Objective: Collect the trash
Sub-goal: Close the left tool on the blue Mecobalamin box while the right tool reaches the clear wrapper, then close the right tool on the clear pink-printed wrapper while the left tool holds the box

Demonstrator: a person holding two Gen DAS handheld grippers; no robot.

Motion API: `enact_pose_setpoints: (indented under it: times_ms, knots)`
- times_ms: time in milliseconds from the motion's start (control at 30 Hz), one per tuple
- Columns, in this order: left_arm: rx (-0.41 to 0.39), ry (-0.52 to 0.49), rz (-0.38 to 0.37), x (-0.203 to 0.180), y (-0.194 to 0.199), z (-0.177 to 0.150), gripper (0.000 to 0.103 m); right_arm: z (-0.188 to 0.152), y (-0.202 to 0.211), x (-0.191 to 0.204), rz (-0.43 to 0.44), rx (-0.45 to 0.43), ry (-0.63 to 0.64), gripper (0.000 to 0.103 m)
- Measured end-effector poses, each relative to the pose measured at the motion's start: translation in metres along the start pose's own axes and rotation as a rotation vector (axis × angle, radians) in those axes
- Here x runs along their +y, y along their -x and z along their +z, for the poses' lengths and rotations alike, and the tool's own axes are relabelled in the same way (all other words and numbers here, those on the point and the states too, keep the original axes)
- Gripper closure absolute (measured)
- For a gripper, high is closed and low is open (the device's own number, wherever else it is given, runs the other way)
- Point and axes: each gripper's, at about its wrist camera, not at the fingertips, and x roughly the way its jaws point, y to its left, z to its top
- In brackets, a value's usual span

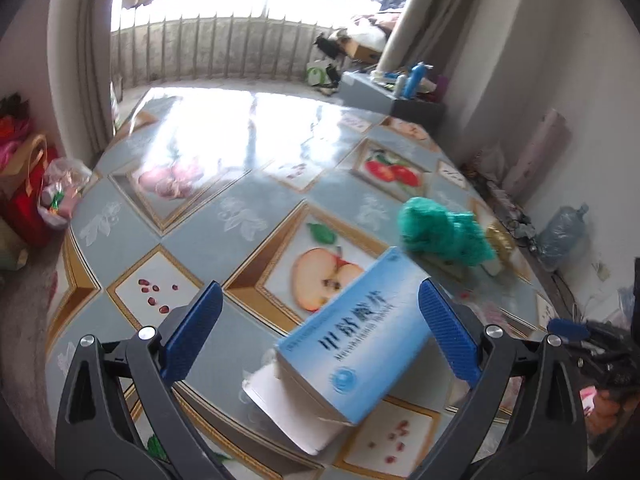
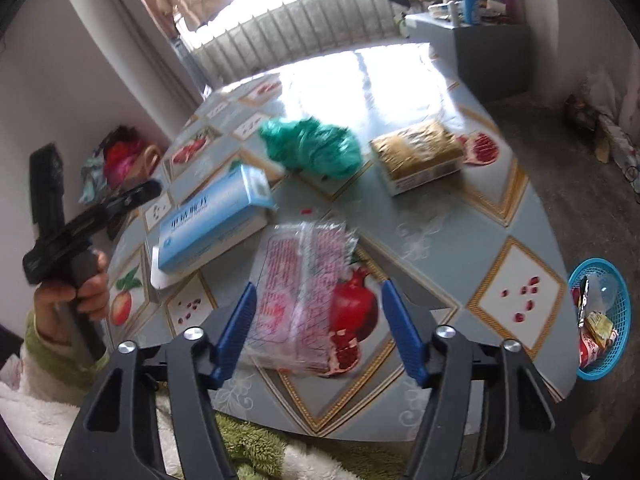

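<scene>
1. My left gripper (image 1: 320, 332): jaws spread wide, holding nothing; the blue box (image 1: 356, 336) lies on the table (image 1: 192, 236) between its fingers, one end flap open toward me.
2. My right gripper (image 2: 318, 330): jaws likewise wide and empty, poised over the clear plastic wrapper (image 2: 304, 292) with red print, which lies flat near the table's front edge.
3. Blue box, right view (image 2: 212, 224): just left of the wrapper, apart from it.
4. Green plastic bag (image 2: 316, 148): crumpled, behind the box and wrapper, mid-table.
5. Gold packet (image 2: 420, 152): just right of the green bag.
6. Blue basket (image 2: 618, 364): off the table's right side, lower down, with scraps already inside.
7. My left hand (image 2: 76, 296): gripping the left tool's handle, at the table's left.
</scene>
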Motion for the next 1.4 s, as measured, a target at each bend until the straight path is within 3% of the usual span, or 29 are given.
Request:
enact_pose_setpoints:
  times_ms: [100,233,400,633,700,767,933,1033,1267,1400]
  knots:
    - [0.042,0.039,0.026,0.012,-0.018,0.0,0.01,-0.002,-0.011,0.001,0.008,0.048,-0.011,0.062]
    - [0.105,0.039,0.021,0.014,-0.031,-0.008,0.034,-0.003,-0.025,-0.005,0.023,0.106,-0.045,0.077]
    - [0.179,0.05,-0.09,0.0,-0.02,-0.032,0.038,-0.005,-0.034,-0.009,0.029,0.141,-0.059,0.085]
    - [0.298,0.033,-0.313,-0.042,0.0,-0.075,0.038,-0.006,-0.031,-0.028,0.028,0.131,-0.11,0.088]
    - [0.334,0.032,-0.411,-0.055,0.005,-0.085,0.038,-0.007,-0.029,-0.033,0.015,0.121,-0.124,0.088]
    - [0.338,0.029,-0.456,-0.062,0.01,-0.088,0.038,-0.007,-0.025,-0.042,0.012,0.11,-0.15,0.088]
    - [0.241,0.018,-0.393,-0.061,0.022,-0.074,0.033,-0.008,-0.017,-0.061,0.059,0.086,-0.243,0.087]
    - [0.227,0.028,-0.335,-0.059,0.013,-0.063,0.028,-0.009,-0.016,-0.067,0.097,0.092,-0.283,0.086]
    - [0.229,-0.045,-0.158,-0.073,-0.014,-0.05,0.019,-0.009,-0.017,-0.067,0.095,0.092,-0.287,0.063]
    - [0.224,-0.041,-0.137,-0.071,-0.02,-0.051,0.016,-0.009,-0.021,-0.061,0.099,0.092,-0.27,0.053]
